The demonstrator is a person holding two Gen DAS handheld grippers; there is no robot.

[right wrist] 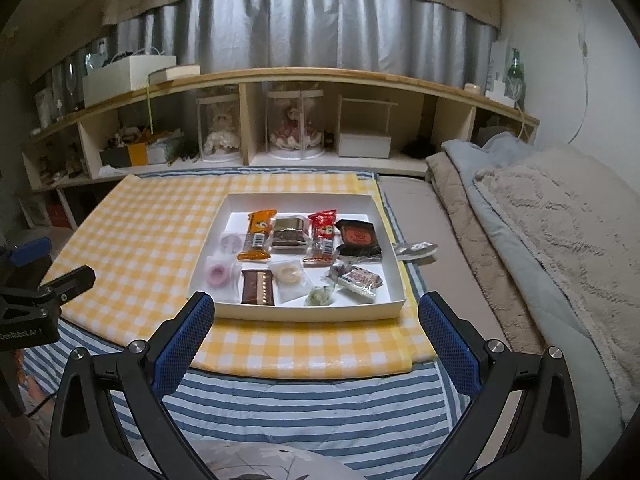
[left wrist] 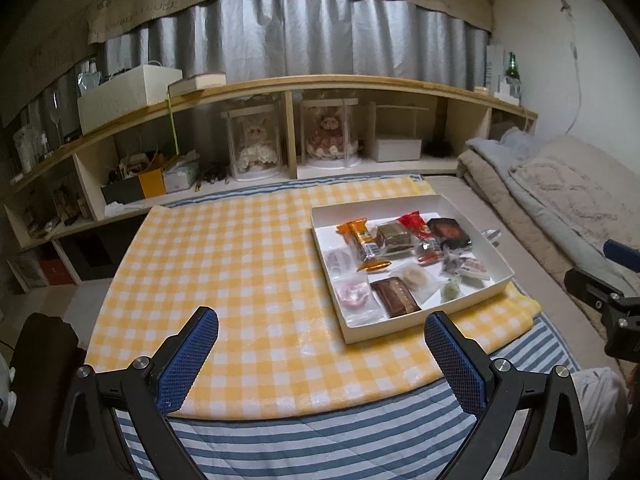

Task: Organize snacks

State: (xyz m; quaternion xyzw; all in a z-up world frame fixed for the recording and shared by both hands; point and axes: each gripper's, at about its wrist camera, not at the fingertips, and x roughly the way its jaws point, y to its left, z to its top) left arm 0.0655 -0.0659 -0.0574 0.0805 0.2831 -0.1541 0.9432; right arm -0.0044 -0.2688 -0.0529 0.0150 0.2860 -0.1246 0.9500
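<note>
Yellow checked cloth (right wrist: 152,224) covers the striped mat (right wrist: 304,404). White tray (right wrist: 304,311) sits on the cloth's right side, snacks inside: orange bar (right wrist: 258,236), red packet (right wrist: 322,228), brown chocolate (right wrist: 258,286). One silver wrapper (right wrist: 416,249) lies just outside the tray. Left gripper (left wrist: 320,356) and right gripper (right wrist: 316,344) both spread wide, holding nothing, near the tray's front edge.

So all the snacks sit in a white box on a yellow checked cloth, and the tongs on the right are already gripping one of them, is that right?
Not quite. The snacks do sit in the white box on the yellow checked cloth, but the right tongs are open and hold nothing, short of the box. The right wrist view shows this.
</note>
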